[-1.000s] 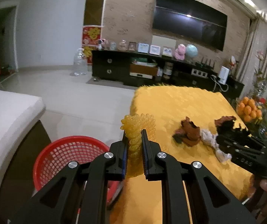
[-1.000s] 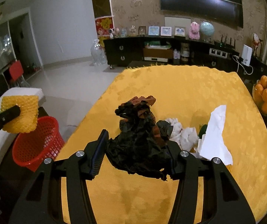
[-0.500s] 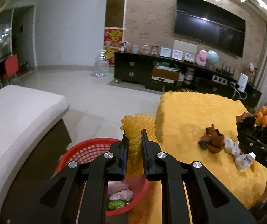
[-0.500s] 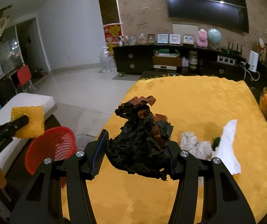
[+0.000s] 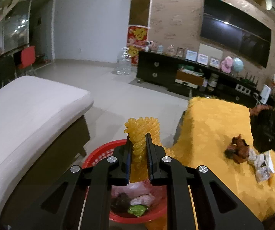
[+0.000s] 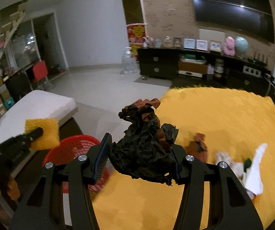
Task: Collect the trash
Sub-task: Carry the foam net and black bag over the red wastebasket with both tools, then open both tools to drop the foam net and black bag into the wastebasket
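Since the earlier frame the left claw [image 5: 139, 153], clamped on the yellow foam net [image 5: 141, 134], has moved over the red basket [image 5: 102, 153] at the lower centre of its view. Meanwhile the right claw [image 6: 141, 153], clamped on crumpled black paper [image 6: 145, 145], has lifted above the yellow desk [image 6: 223, 115]. More scraps [image 6: 233, 164] lie at the lower right.

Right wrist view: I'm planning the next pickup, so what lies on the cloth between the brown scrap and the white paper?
A crumpled white tissue wad lies between the brown scrap and the white paper, shown in the right wrist view.
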Action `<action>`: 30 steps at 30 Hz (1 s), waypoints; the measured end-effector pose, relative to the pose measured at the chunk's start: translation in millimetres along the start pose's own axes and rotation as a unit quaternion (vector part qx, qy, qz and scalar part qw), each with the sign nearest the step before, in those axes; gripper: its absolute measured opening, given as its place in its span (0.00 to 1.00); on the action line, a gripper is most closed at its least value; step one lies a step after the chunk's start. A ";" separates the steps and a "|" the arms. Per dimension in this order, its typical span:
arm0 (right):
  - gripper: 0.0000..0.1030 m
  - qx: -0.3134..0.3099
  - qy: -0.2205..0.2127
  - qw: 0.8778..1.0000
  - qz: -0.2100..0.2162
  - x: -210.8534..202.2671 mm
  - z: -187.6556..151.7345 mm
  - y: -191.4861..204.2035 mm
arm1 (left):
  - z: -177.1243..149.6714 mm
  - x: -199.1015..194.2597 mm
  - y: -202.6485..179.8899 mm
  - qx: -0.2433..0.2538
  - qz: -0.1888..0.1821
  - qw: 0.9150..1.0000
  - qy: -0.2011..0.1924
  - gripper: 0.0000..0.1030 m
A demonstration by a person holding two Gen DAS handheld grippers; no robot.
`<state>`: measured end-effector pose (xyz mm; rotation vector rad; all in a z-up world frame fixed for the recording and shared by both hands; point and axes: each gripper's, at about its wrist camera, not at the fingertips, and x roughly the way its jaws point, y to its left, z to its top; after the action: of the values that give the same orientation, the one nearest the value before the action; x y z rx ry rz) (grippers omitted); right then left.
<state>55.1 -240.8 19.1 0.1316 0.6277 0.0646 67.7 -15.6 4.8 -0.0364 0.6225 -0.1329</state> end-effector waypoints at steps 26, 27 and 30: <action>0.50 -0.043 0.092 0.987 0.124 85.5 -17.0 95.3 | -37.5 70.6 34.5 -0.009 0.065 0.990 0.128 0.12; 0.50 -0.043 0.096 0.987 0.125 87.4 -18.2 96.0 | -39.0 72.1 35.3 -0.009 0.066 0.989 0.132 0.12; 0.50 -0.044 0.104 0.985 0.127 91.6 -21.8 101.7 | -42.7 75.3 36.2 -0.006 0.069 0.988 0.141 0.12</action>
<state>114.3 -128.8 -37.2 0.1194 0.8138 0.3560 107.5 10.3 -76.2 0.0145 0.9065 0.0004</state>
